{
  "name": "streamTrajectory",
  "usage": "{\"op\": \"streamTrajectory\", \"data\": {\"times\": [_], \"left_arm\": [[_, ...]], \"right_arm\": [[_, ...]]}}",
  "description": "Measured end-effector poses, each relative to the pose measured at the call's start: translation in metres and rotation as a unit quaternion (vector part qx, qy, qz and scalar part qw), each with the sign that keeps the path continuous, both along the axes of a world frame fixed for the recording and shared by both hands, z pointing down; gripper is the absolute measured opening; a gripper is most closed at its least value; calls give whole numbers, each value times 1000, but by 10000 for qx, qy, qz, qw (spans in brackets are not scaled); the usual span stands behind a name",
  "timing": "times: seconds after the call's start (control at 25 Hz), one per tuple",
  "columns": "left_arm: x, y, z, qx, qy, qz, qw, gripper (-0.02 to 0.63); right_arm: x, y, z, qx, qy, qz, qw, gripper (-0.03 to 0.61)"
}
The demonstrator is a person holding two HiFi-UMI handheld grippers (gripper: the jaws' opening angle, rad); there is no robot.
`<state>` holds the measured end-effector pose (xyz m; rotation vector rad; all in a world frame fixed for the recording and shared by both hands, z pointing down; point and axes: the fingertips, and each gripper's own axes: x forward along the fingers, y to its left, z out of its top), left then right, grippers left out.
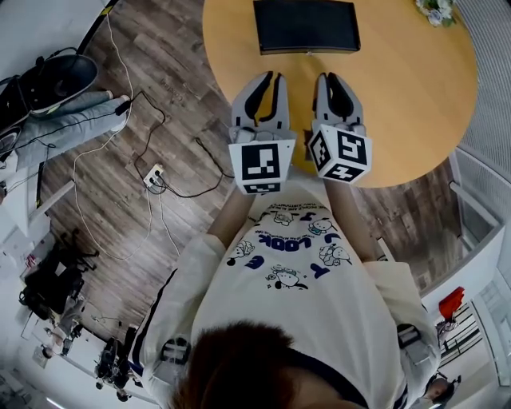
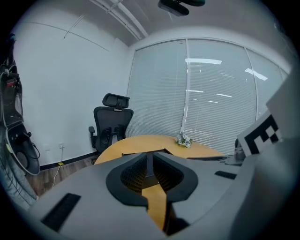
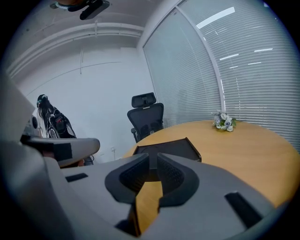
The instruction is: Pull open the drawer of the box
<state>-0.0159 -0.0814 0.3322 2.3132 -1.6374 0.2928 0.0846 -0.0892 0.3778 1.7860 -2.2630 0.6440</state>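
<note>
**A:** Where's the box point(image 1: 306, 25) from you?

**B:** Dead at twelve o'clock on the table point(image 1: 415, 104), well apart from both your grippers. The head view's top edge cuts off its far side. From above it's only a flat black slab, so you can't pick out the drawer or any handle.

**A:** And my grippers?

**B:** Your left gripper point(image 1: 269, 78) is clenched, tips together with nothing between them. Its own view hides most of the box behind the jaws, and only a dark edge shows. Your right gripper point(image 1: 326, 77) is clenched too and empty, just beside the left at three o'clock. Its view shows the box's top past the jaws, the near side hidden behind them.

**A:** Anything else?

**B:** Flowers point(image 1: 435, 9) at two o'clock, cropped at the edge and too small to tell more.
</note>
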Motion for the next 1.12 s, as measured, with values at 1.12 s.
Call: {"op": "streamTrajectory", "data": {"times": [1.12], "left_arm": [[-7, -46, 66, -717, -2, 80, 9974, 49]], "right_arm": [[-2, -42, 87, -969, 138, -24, 9952, 123]]}}
